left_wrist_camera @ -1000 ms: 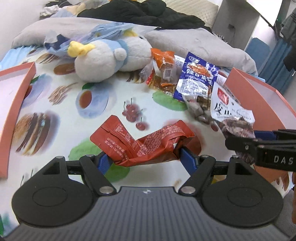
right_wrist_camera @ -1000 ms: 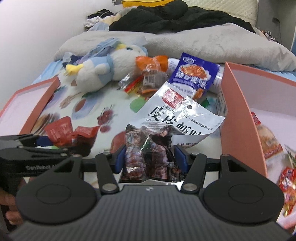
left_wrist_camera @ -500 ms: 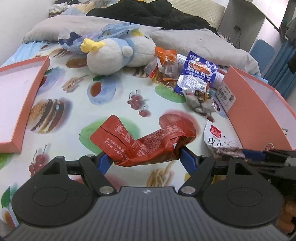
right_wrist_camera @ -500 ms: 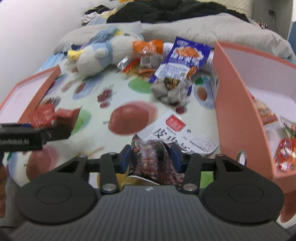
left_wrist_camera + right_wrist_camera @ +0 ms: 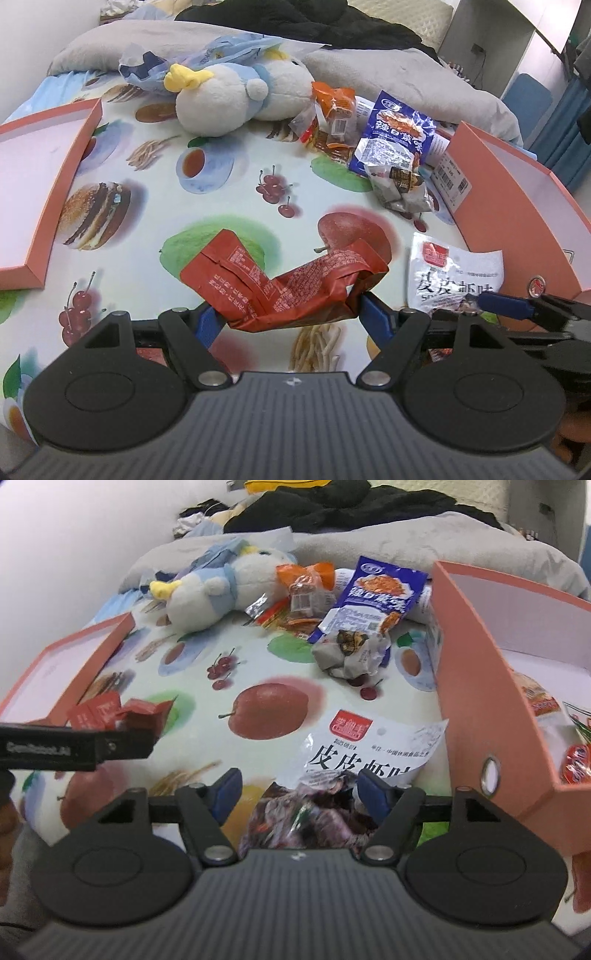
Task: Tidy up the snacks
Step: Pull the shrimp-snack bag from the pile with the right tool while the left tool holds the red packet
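Each hand-held gripper has a dark grey ribbed body at the bottom of its own wrist view, flanked by two black round housings with a shallow circular recess in each. Black angled link arms run forward from silver pivot screws to blue fingers. On the left hand-held gripper (image 5: 286, 314) a small white mark sits in the middle of the ribbed top. The right hand-held gripper (image 5: 299, 786) is built alike. Seen side-on from the right wrist, the left one's black bar carries white lettering, too blurred to read with confidence.
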Demonstrator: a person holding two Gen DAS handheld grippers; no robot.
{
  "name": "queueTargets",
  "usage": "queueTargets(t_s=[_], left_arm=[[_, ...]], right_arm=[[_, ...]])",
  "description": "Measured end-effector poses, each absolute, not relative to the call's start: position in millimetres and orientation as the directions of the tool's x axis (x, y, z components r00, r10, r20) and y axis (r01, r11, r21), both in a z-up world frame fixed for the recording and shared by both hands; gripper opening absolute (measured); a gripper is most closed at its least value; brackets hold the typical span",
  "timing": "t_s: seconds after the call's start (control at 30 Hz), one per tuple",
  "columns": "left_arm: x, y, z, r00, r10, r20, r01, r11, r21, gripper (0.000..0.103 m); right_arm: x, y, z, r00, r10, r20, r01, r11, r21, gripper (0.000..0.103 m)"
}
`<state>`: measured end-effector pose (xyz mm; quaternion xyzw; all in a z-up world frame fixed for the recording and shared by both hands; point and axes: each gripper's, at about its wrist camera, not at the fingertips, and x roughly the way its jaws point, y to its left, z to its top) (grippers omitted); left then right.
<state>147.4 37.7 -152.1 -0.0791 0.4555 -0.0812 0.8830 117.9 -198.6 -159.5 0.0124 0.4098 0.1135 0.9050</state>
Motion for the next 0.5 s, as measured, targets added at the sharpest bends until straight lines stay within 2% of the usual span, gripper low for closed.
queueTargets(t_s=[0.1,0.23,0.33,0.37,0.4,0.43,0.47,0.5], left_arm=[[147.5,35.8,-151.8,0.569,-0.217,-0.793,0.074,0.974,-0.214,0.080],[146.8,31.6,-152.6,0.566,-0.221,-0.794,0.080,0.973,-0.215,0.080],[146.6,28.5,-154.0,0.563,-0.224,-0.795,0.083,0.973,-0.215,0.080],[146.7,27.8,-154.1,0.563,-0.223,-0.796,0.084,0.973,-0.213,0.080],[147.0,27.4,-154.3,0.562,-0.222,-0.797,0.083,0.974,-0.212,0.080],[147.0,27.2,-154.0,0.562,-0.222,-0.797,0.083,0.974,-0.213,0.080],[147.1,27.1,-153.6,0.563,-0.223,-0.796,0.082,0.973,-0.214,0.080],[147.0,26.4,-153.1,0.563,-0.223,-0.796,0.082,0.973,-0.215,0.080]], right_arm=[[121.3,-192.9,-172.0,0.607,0.174,-0.775,-0.205,0.977,0.058,0.071],[115.9,-193.6,-179.5,0.622,0.167,-0.765,-0.205,0.978,0.047,0.073],[114.5,-193.6,-183.5,0.626,0.158,-0.763,-0.213,0.977,0.028,0.070],[114.0,-194.0,-184.0,0.631,0.151,-0.761,-0.210,0.978,0.020,0.067],[114.2,-195.2,-184.3,0.635,0.136,-0.761,-0.200,0.980,0.008,0.056],[115.0,-196.7,-183.7,0.639,0.121,-0.759,-0.190,0.982,-0.004,0.041],[115.7,-199.0,-182.2,0.642,0.113,-0.758,-0.183,0.983,-0.008,0.035],[117.0,-202.2,-180.1,0.638,0.126,-0.759,-0.180,0.984,0.012,0.035]])
